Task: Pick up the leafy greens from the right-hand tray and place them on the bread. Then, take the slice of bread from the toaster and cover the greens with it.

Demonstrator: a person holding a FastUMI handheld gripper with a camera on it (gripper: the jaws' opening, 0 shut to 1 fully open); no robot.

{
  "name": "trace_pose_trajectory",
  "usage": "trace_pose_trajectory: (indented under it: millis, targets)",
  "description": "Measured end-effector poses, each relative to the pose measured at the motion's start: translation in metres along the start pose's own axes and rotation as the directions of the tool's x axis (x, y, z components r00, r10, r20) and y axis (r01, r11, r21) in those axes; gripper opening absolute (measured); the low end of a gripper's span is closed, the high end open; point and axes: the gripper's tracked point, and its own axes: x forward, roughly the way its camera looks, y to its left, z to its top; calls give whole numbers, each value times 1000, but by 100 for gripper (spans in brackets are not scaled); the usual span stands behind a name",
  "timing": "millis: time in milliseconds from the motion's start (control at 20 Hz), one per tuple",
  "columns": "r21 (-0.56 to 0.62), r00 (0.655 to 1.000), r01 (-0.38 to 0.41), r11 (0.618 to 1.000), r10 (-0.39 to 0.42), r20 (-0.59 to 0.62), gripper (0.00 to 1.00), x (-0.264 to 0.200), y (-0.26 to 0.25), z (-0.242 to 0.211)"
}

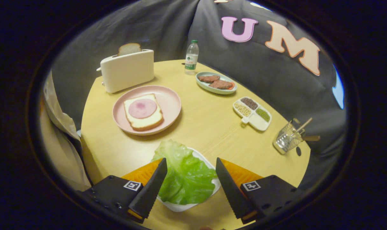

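on the tabletop (212, 127) we see, at left, the toaster (127, 71) with a bread slice (129, 48) in it, then the pink plate (171, 99) bearing bread (143, 112) topped with ham. our tongs (191, 163) stand open, the leafy greens (185, 171) on their white tray (180, 207) between the fingers.

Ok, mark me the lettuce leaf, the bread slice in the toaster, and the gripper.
lettuce leaf (184, 174): gripper view, middle of the leaf, between the fingers.
bread slice (129, 48): gripper view, part sticking out of the toaster.
gripper (191, 163): gripper view, midway between the open fingertips, over the leaf.
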Motion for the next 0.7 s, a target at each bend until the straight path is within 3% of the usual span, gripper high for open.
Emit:
trace_pose_trajectory:
  millis: [600,700]
  targets:
    - [49,989,-77,996,82,-122,99,31,16,-38]
    - [93,985,-93,991,105,-134,93,32,19,-41]
